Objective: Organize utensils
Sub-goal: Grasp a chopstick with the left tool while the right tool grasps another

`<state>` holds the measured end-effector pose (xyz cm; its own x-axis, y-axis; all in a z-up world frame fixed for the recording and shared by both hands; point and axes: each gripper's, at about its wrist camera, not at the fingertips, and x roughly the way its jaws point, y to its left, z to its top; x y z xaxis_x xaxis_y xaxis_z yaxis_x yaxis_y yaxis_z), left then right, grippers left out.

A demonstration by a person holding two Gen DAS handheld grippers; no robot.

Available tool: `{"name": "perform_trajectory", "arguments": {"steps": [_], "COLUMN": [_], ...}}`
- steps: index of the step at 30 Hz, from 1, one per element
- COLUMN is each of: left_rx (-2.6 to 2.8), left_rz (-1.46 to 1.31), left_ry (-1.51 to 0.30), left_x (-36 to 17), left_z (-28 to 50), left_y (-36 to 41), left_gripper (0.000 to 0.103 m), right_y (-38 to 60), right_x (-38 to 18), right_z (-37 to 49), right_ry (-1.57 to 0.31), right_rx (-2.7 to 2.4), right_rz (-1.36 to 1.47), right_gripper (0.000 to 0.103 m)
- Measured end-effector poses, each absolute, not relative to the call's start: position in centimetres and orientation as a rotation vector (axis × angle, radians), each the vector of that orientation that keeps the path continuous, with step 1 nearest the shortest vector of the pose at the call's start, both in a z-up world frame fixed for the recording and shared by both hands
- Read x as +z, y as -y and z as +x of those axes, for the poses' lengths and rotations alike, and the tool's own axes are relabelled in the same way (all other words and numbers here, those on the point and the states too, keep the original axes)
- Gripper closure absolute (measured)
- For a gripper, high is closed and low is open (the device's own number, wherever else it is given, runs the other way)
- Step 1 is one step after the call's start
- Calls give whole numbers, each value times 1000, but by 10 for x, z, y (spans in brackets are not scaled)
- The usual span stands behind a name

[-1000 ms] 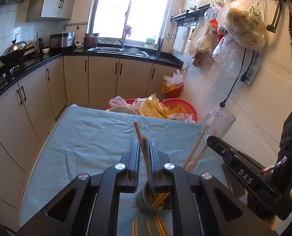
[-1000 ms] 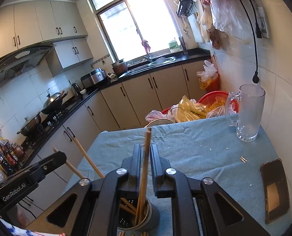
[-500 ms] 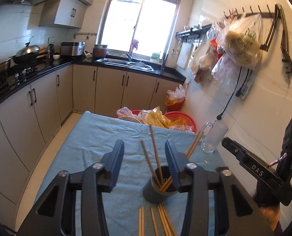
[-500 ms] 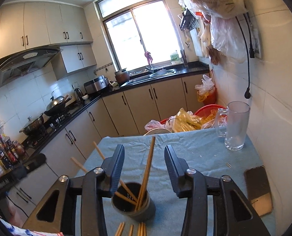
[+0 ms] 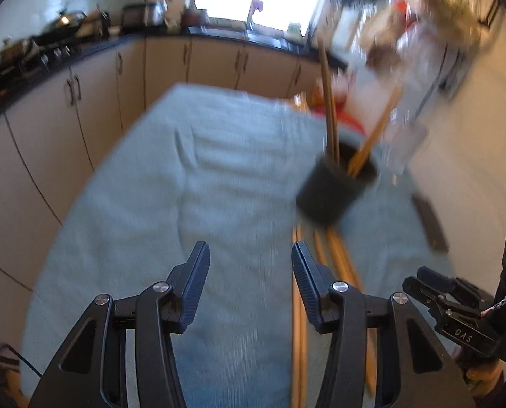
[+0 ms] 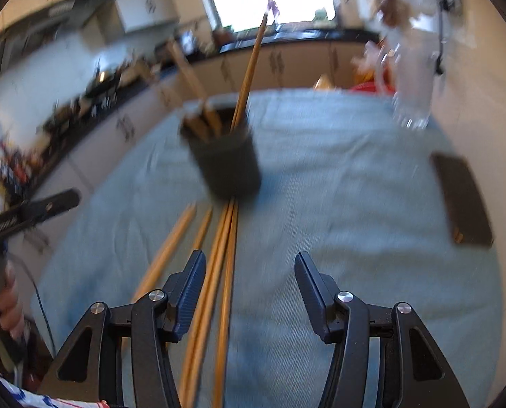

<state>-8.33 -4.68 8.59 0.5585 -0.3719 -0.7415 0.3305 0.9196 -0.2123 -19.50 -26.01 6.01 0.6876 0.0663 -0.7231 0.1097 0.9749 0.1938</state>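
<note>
Left wrist view showed the left gripper (image 5: pixel 249 258) at the bottom centre of the frame, its fingers (image 5: pixel 195 285) standing apart over the blue cloth (image 5: pixel 157 210) that covered the worktop, with nothing between them; the jaws had just been opening, though the last of that widening was slight; a dark cup (image 5: pixel 334 187) stood right of centre on the cloth, blurred, with several chopsticks (image 5: pixel 329 102) upright or leaning in it; more loose chopsticks (image 5: pixel 298 323) lay flat on the cloth from the cup's foot down toward the bottom edge, passing just beside the right-hand finger; the right gripper (image 5: pixel 433 292) showed at the lower right of the frame.

Right wrist view showed the right gripper (image 6: pixel 249 268) at the bottom centre, its fingers (image 6: pixel 315 292) likewise apart and holding nothing, the jaws having lately opened; the cup (image 6: pixel 229 163) stood above and left of centre, with chopsticks (image 6: pixel 249 74) standing in it; loose chopsticks (image 6: pixel 225 272) ran from its foot to the bottom edge, beside the left-hand finger; a glass mug (image 6: pixel 412 78) stood at the upper right, and a dark flat phone (image 6: pixel 463 200) lay at the right on the cloth (image 6: pixel 355 187); a hand (image 6: pixel 9 309) at the left edge held the left gripper (image 6: pixel 45 204).
</note>
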Motion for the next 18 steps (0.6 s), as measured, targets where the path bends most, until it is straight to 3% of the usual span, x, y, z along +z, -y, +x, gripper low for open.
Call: {"name": "perform_trajectory", "arguments": {"steps": [1,4,8,12,18], "left_rx": [-429,-477,-528,-544,-548], "left_rz": [-38,10,102,152,173], "left_ry": [-914,-973,-987,-1018,-1008], "left_x": [76,53,38,24,26], "left_z": [-84,-89,-99,-100,-97], "left_y": [50,62,83,95,104], "left_gripper": [54,62,66,81,84], "right_y": [257,249,240,234,229], "right_x": [53,34,26,21,15], "right_z": [-196,-196,-192,-191,-186], "right_ry": [-835,-884,-897,-902,-908], "right_rx": [-14,8,4,-7,-29], "right_rz": [221,206,160,124,88], "right_gripper": [64,70,71,71,71]}}
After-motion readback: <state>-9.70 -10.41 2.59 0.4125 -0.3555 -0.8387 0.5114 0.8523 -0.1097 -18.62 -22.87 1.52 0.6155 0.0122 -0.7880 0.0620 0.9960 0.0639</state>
